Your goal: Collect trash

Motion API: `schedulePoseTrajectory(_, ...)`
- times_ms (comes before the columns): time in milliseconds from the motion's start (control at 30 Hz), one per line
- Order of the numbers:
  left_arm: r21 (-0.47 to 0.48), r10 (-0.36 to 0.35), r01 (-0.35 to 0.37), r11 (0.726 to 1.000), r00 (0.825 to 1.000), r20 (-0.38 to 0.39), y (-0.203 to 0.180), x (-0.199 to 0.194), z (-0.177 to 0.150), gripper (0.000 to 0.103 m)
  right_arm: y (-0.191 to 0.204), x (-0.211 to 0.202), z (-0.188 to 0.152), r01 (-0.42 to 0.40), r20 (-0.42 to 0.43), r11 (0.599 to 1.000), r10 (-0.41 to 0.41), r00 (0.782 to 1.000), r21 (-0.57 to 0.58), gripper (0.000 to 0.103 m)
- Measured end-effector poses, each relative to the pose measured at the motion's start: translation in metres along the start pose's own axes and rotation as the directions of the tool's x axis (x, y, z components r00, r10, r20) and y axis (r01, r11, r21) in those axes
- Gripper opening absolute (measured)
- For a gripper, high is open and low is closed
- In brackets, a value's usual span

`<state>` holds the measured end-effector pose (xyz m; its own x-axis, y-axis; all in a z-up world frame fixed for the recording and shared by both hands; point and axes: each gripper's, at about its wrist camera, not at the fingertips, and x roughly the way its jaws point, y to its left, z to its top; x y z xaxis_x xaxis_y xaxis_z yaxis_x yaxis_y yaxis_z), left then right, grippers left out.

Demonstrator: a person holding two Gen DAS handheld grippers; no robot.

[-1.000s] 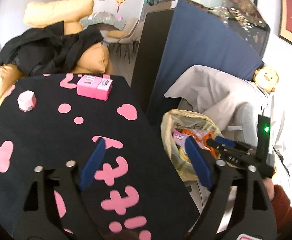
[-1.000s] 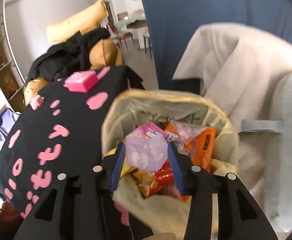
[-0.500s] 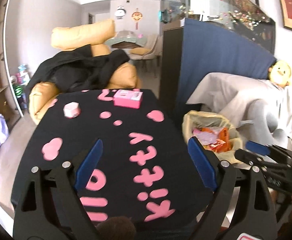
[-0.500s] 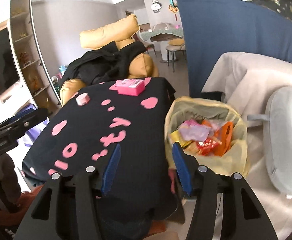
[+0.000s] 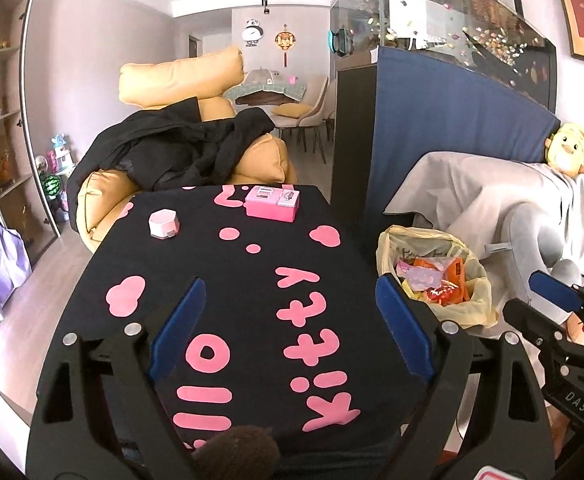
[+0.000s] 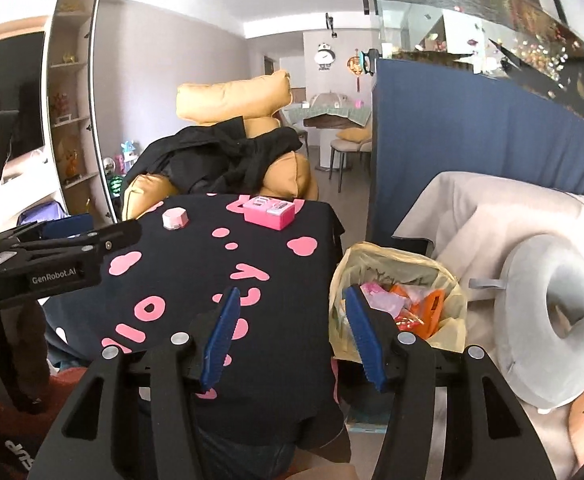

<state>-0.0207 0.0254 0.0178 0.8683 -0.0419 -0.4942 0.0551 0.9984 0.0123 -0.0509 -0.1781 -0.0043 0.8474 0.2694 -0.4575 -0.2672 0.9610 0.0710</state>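
Observation:
A yellow trash bag (image 5: 478, 300) (image 6: 450, 334) holding several snack wrappers (image 5: 432, 278) (image 6: 412, 304) stands right of the black table with pink letters (image 5: 251, 300) (image 6: 251, 360). My left gripper (image 5: 287, 320) is open and empty above the table's near part. My right gripper (image 6: 292, 332) is open and empty, over the table's right edge beside the bag; it also shows at the right in the left wrist view (image 5: 552, 312). A pink box (image 5: 272, 208) (image 6: 269, 214) and a small pale pink container (image 5: 164, 223) (image 6: 175, 218) sit on the table's far part.
A tan sofa with black clothes (image 5: 179, 152) lies behind the table. A blue-covered fish tank cabinet (image 5: 444, 128) stands at the back right. A grey-draped seat (image 5: 492, 200) with a grey neck pillow (image 6: 552, 320) is right of the bag.
My right gripper let go of a pale wrapper into the bag and drew back and up. Both grippers pulled back from the bag toward the table's near side.

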Motion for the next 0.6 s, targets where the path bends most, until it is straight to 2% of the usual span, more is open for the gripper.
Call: schedulePoseTrajectory(600, 0.029, -0.016, 0.016, 0.999, 1.000, 0.002, -0.0075, -0.0011, 0.0006, 0.083, -0.0045, -0.0037, -0.0024, 0.000, 0.007, 0.999, -0.001, 1.000, 0.032, 0.052)
